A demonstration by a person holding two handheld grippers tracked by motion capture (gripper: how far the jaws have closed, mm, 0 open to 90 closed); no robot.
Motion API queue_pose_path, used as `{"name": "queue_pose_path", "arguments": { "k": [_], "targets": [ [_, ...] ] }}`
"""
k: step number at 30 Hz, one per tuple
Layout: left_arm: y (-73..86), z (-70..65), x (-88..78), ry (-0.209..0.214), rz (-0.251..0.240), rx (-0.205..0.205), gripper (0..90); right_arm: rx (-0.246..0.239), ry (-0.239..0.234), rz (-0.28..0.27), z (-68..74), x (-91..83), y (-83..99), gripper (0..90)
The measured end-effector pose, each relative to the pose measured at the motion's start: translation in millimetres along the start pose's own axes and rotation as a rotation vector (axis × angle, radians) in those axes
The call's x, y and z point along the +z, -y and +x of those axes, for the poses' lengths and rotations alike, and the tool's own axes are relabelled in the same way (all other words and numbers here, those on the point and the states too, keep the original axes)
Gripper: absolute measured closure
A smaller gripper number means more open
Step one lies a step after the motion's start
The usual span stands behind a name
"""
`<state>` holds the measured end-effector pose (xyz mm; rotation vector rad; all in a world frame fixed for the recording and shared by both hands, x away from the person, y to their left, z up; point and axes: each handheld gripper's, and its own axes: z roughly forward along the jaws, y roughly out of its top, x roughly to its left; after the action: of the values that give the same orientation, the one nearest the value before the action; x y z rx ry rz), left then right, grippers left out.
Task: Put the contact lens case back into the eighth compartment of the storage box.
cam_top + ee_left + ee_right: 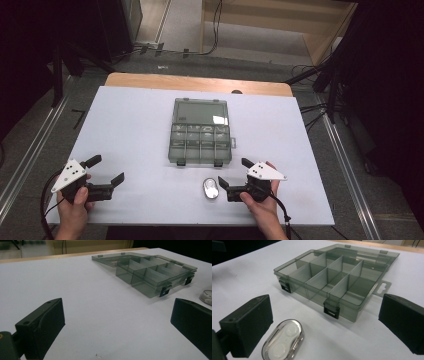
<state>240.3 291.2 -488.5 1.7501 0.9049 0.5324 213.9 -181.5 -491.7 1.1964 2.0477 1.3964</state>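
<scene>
Items: 1 compartment box (pixel 201 131), 1 lens case (pixel 211 188), 2 hand-held grippers, both open.

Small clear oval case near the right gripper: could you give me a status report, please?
Both grippers open, empty. Small clear oval case flat on table, by right gripper. Left gripper apart. Nothing blocking.

Compartment box (pixel 201 142) at table (pixel 130 125) centre, lid open behind it. Small oval case (pixel 210 188) before box, between left gripper (pixel 106 173) and right gripper (pixel 234 173), nearer right.
</scene>
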Motion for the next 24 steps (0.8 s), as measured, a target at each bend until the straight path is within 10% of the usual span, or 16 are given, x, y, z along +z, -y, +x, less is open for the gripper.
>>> {"name": "queue_pose_path", "arguments": {
  "k": [24],
  "targets": [
    [2.0, -0.8, 3.3, 0.009, 0.009, 0.002, 0.0, 0.030, -0.054, 0.128, 26.0, 21.4, 9.8, 10.8]
  ]
}}
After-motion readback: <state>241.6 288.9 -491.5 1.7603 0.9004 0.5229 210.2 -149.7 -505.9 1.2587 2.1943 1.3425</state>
